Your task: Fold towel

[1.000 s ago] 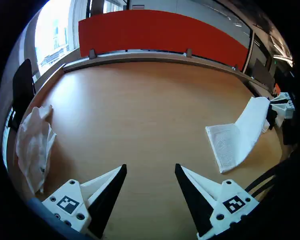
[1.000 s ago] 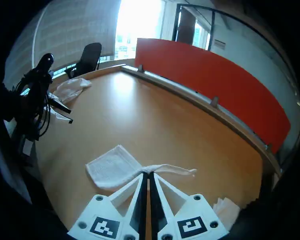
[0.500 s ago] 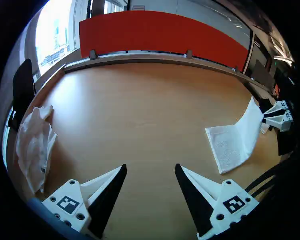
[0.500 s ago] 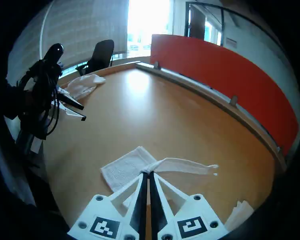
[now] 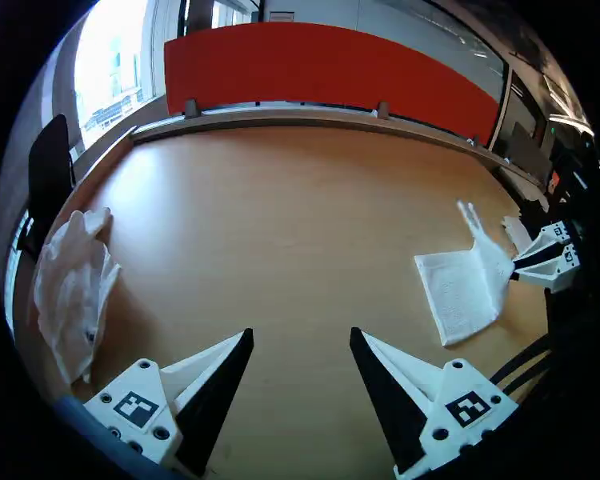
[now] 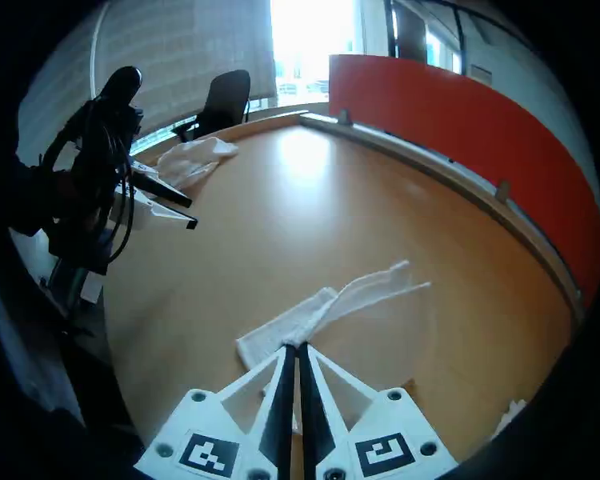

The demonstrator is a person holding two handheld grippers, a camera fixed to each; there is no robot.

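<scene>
A white towel (image 5: 460, 292) lies partly folded on the wooden table (image 5: 300, 216), at the right of the left gripper view. My right gripper (image 6: 298, 348) is shut on the towel (image 6: 332, 312) at a bunched edge, and a loose strip trails away from the fingers. From the left gripper view the right gripper (image 5: 540, 260) is at the towel's far right side. My left gripper (image 5: 300, 344) is open over bare wood with nothing between its fingers. In the right gripper view the left gripper (image 6: 168, 204) hangs well to the left of the towel.
A crumpled white cloth (image 5: 72, 288) lies near the table's left edge, also visible as a cloth (image 6: 196, 156) beside a black chair (image 6: 228, 96). An orange divider panel (image 5: 332, 68) runs along the table's far edge. Another white cloth (image 6: 512, 412) sits low right.
The right gripper has swung round and come down with the towel edge. The raised flap has dropped and now trails as a narrow strip. The left gripper has stayed put.
</scene>
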